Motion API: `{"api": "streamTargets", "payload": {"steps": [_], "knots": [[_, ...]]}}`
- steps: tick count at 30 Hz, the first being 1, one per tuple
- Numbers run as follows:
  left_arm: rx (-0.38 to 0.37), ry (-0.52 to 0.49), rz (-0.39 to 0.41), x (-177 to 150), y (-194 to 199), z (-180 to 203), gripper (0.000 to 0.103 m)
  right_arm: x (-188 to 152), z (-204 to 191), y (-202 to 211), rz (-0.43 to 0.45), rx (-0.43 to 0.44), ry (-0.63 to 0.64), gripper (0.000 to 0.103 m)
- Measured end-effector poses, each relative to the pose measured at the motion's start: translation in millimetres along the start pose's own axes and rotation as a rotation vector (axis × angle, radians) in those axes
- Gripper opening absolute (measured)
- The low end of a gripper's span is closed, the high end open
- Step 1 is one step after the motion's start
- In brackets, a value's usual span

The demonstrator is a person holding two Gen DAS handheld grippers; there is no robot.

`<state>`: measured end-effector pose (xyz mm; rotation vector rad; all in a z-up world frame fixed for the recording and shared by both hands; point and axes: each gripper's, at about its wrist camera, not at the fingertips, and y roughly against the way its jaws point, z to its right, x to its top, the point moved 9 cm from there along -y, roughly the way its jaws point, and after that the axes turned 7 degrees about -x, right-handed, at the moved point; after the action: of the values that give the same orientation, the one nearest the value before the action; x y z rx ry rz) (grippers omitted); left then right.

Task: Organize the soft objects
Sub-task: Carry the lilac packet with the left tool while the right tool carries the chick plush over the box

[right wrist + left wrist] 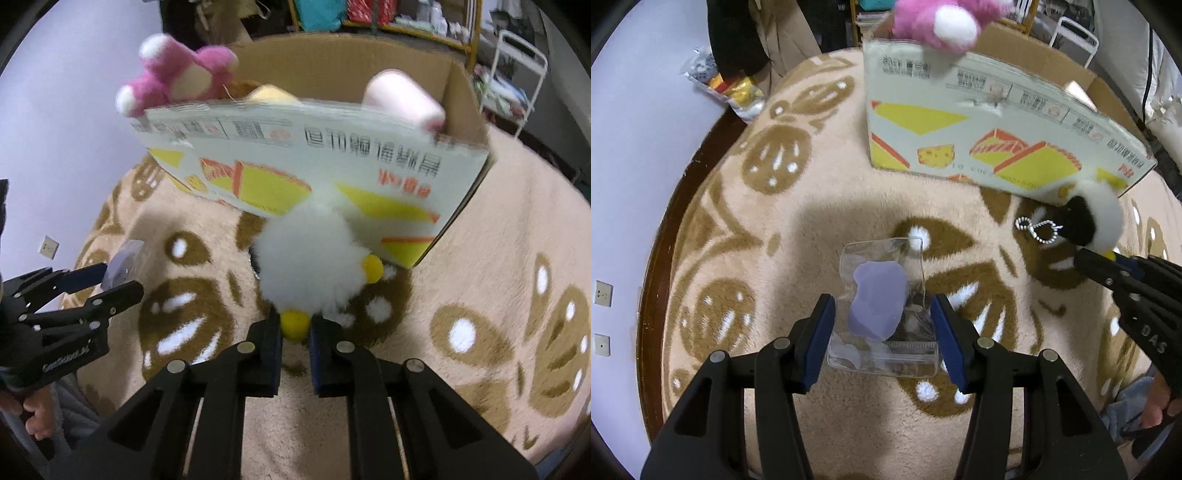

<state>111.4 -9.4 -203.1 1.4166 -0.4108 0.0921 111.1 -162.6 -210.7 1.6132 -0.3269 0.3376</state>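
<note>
My left gripper point(882, 314) is shut on a clear plastic pouch point(886, 306) with a lilac soft piece inside, held above the rug. My right gripper point(295, 332) is shut on the yellow foot of a white fluffy plush toy point(310, 262); the toy point(1097, 218) has a black patch and a bead chain in the left wrist view. An open cardboard box point(332, 158) stands just behind the toy. A pink plush point(173, 77) hangs over its left rim, with a yellow and a pale pink soft item inside. The box point(979, 122) also shows in the left wrist view.
A beige rug point(775, 221) with brown patterns covers a round table. A crumpled foil wrapper point(731, 88) lies at its far left edge. Shelves and a white rack point(521, 74) stand behind the box.
</note>
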Motion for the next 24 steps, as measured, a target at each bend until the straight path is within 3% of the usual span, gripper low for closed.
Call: {"api": "streamTargets", "payload": {"steps": [5,10,20,24], "knots": [[-0.018,-0.016,0.087,5,24,4,0.053,10,14,24,0.054,0.000,-0.011,0.013],[-0.054,-0.051,0.230,17,59,17,0.053,20,18,54,0.131,-0.005,-0.020,0.013],[-0.022,-0.158,0.461,47,123,41,0.053,51,36,104,0.258,0.022,-0.093,0.013],[0.000,-0.163,0.604,67,156,46,0.053,65,40,115,0.306,0.022,-0.106,0.013]]}}
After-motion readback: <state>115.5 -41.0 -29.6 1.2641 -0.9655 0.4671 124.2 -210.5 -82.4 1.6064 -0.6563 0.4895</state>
